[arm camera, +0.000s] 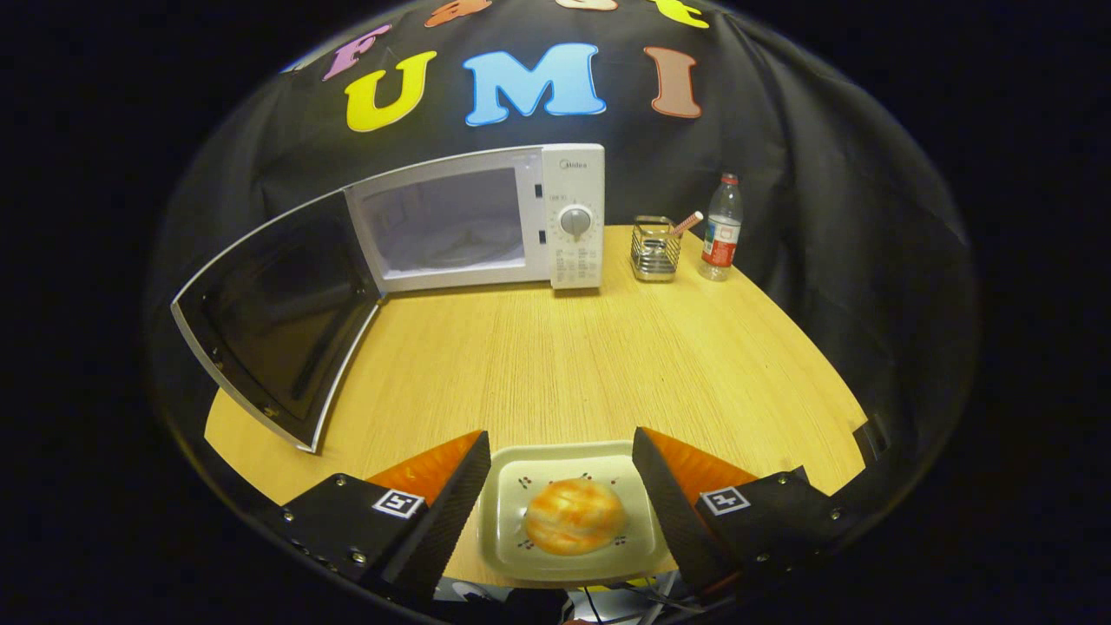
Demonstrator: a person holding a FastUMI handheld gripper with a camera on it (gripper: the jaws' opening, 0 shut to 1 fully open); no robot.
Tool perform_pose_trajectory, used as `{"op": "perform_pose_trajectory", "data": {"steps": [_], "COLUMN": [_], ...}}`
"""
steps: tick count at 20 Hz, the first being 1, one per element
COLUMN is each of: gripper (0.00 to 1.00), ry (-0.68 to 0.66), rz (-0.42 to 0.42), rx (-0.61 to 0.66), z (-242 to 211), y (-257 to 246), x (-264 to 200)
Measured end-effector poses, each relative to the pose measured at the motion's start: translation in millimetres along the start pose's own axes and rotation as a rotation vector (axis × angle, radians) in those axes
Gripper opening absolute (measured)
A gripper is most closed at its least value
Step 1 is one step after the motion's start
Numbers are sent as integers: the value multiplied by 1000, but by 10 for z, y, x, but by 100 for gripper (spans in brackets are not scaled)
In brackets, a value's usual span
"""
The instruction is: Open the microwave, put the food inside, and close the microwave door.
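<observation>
One wooden table carries everything here. At its far side, against the booth wall, stands the white microwave, its door swung fully open to the left so the pale cavity is exposed. Near the table's front edge a square plate lies between the fingers of the gripper, whose jaws stand wide, flanking the plate's sides; whether they touch it cannot be told. On the plate sits a round orange-streaked bun. Right of the microwave stand a clear water bottle and a small wire holder.
</observation>
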State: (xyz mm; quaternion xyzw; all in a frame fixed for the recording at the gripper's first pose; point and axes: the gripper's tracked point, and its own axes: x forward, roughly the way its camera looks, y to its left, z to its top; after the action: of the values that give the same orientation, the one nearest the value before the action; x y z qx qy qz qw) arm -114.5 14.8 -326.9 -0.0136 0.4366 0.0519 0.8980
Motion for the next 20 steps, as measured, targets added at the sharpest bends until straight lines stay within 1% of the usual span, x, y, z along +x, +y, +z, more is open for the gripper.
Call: {"op": "perform_pose_trajectory", "data": {"steps": [6,11,12,13,15,18,20], "gripper": [100,100,100,93,86,79,79], "ry": [130,212,217,213,211,189,157], "rz": [-50,-73,-64,-69,-75,-84,-83], "rx": [-5,29,44,52,59,81,97], "z": [-411,-686,-707,-705,-711,-671,-596], "y": [-90,-80,-47,-40,-36,4,69], "x": [122,159,159,147,148,104,69]}}
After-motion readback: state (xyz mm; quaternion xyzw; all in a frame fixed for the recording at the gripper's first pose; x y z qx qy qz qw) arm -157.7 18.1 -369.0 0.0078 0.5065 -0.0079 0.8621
